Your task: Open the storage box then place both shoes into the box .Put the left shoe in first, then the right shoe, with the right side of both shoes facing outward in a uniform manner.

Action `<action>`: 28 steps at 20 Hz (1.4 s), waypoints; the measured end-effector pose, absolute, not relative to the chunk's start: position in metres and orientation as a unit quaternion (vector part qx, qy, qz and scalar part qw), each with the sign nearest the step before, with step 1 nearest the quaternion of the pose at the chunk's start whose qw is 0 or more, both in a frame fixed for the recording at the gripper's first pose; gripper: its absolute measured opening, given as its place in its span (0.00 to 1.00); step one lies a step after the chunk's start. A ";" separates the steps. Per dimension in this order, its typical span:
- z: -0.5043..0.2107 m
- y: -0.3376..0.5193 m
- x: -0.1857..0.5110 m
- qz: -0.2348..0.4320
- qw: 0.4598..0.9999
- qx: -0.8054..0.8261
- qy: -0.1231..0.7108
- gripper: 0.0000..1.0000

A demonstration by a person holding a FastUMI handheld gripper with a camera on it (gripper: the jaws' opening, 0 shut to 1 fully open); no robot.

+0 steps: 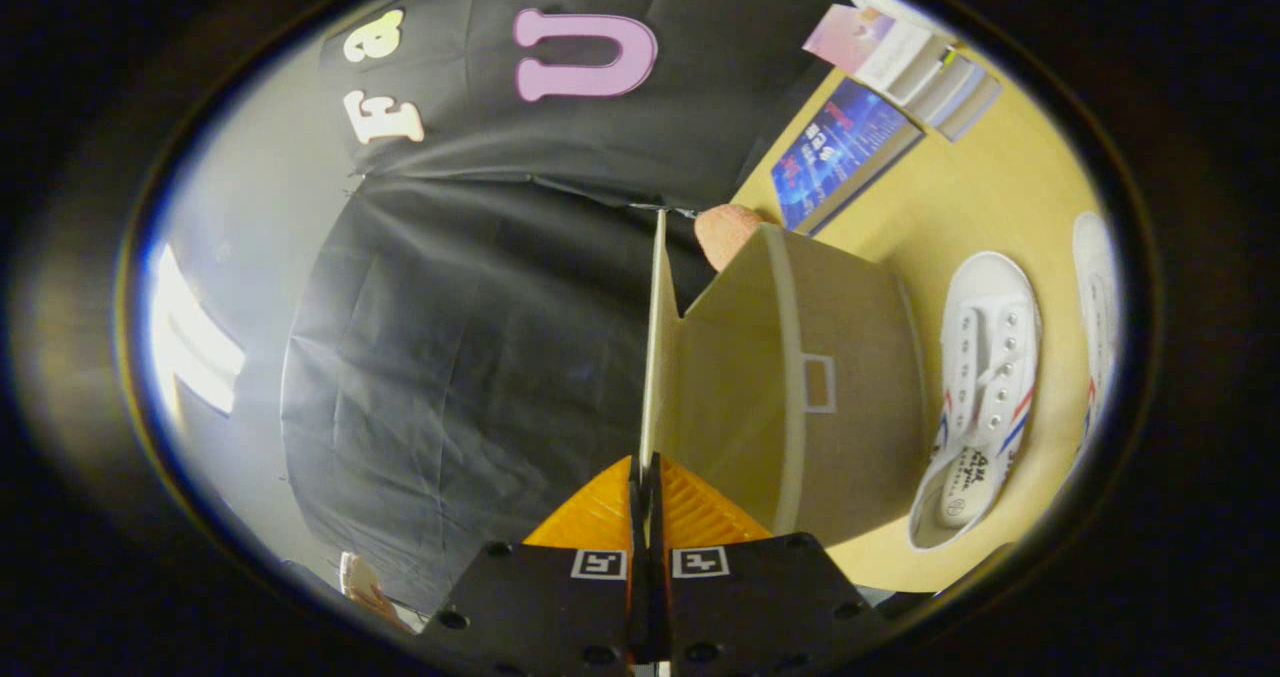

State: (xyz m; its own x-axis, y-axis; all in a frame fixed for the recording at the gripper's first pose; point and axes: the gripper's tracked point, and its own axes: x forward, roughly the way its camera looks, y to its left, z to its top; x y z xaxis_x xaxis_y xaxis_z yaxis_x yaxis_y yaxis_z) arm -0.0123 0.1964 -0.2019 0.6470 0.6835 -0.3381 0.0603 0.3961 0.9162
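Observation:
My gripper (pixel 646 469) is shut on the thin edge of the storage box lid (pixel 656 337), which stands raised and edge-on straight ahead of the fingers. The beige fabric box (pixel 800 387) lies just beyond and to one side of the lid, its mouth uncovered and a small label window on its wall. Two white lace-up shoes with red and blue stripes rest on the yellow table past the box: the nearer shoe (pixel 980 397) beside the box wall, the farther shoe (pixel 1095 307) partly cut off behind it.
A row of books (pixel 850 147) and leaflets (pixel 900 47) leans at the table's back edge. A rounded pink object (pixel 727 232) shows behind the box rim. The yellow table (pixel 960 187) runs under everything. A hand (pixel 362 582) shows beside the gripper body.

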 end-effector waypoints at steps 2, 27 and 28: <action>-0.181 0.219 -0.002 0.228 0.760 0.490 0.361 0.02; -0.270 0.472 0.083 0.183 0.771 0.413 0.449 0.15; -0.264 0.460 0.088 0.172 0.775 0.416 0.443 0.24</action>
State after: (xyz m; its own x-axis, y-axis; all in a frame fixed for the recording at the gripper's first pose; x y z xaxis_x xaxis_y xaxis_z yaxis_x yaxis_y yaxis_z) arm 0.0880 0.4602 -0.2645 0.5483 0.6355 -0.5436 0.1013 0.5947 0.7975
